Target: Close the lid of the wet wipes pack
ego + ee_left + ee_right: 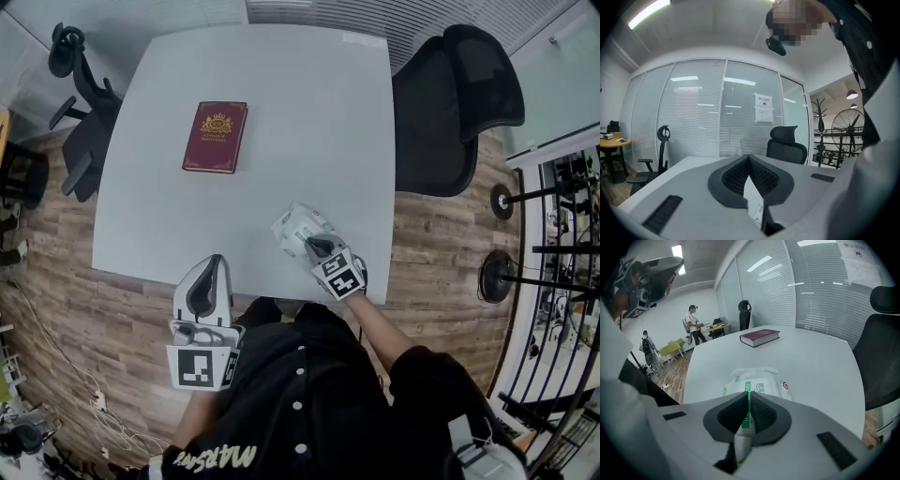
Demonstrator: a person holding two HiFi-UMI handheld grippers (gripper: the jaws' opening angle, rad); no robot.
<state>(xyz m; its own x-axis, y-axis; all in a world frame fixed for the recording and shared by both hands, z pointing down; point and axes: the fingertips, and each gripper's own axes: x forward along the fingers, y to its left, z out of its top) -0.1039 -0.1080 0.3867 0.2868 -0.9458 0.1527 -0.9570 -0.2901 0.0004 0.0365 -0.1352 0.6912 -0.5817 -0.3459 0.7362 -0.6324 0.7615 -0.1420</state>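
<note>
My left gripper (215, 264) sits low by my body, pointing almost level, its jaws closed tip to tip with nothing pinched between them. My right forearm (380, 328) reaches forward, and my right gripper (314, 246) tilts steeply down, its jaws pressed together on the thin green-and-white lid flap (747, 414).

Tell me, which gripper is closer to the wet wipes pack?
Right. The right gripper is shut on the wet wipes pack; the left gripper hangs apart at the near edge of the table.
</note>
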